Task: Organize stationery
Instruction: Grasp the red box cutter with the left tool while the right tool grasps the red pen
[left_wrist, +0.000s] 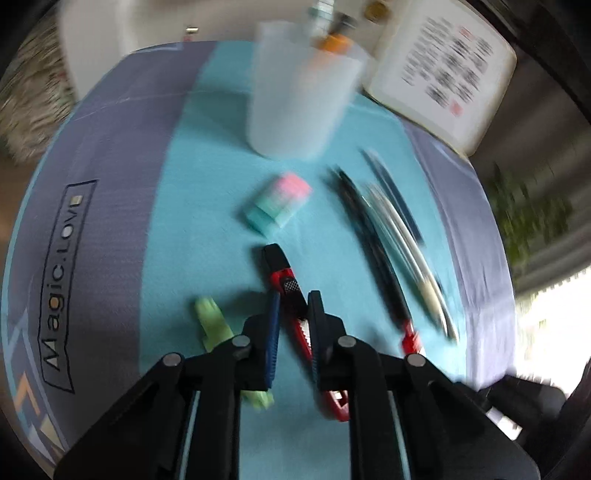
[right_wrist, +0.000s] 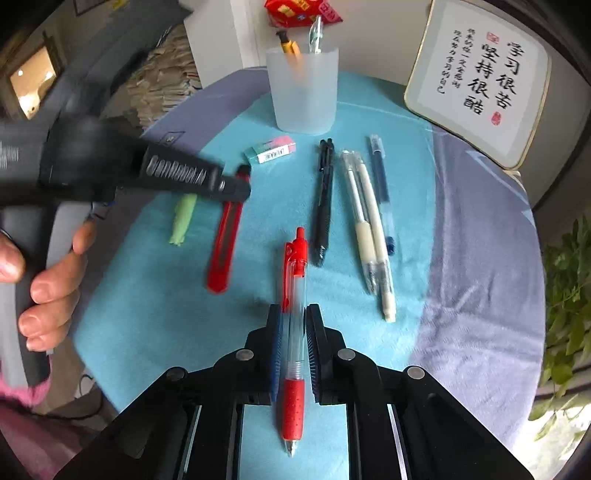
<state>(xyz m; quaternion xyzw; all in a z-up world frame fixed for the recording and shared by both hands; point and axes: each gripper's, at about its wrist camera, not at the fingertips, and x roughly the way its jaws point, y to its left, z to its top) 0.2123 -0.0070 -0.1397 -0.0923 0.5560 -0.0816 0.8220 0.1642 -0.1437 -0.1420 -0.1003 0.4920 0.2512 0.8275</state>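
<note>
A red utility knife lies lengthwise on the teal cloth, and my left gripper is shut on its middle. In the right wrist view that left gripper covers the top of the knife. My right gripper is shut on a red pen with a clear barrel. A frosted cup holding a few items stands at the far end of the cloth. Near it lies a pink and teal eraser. A green piece lies left of the knife.
A black pen, two white pens and a blue pen lie side by side right of centre. A framed calligraphy sign leans at the back right. A plant stands beyond the table's right edge. A person's hand grips the left handle.
</note>
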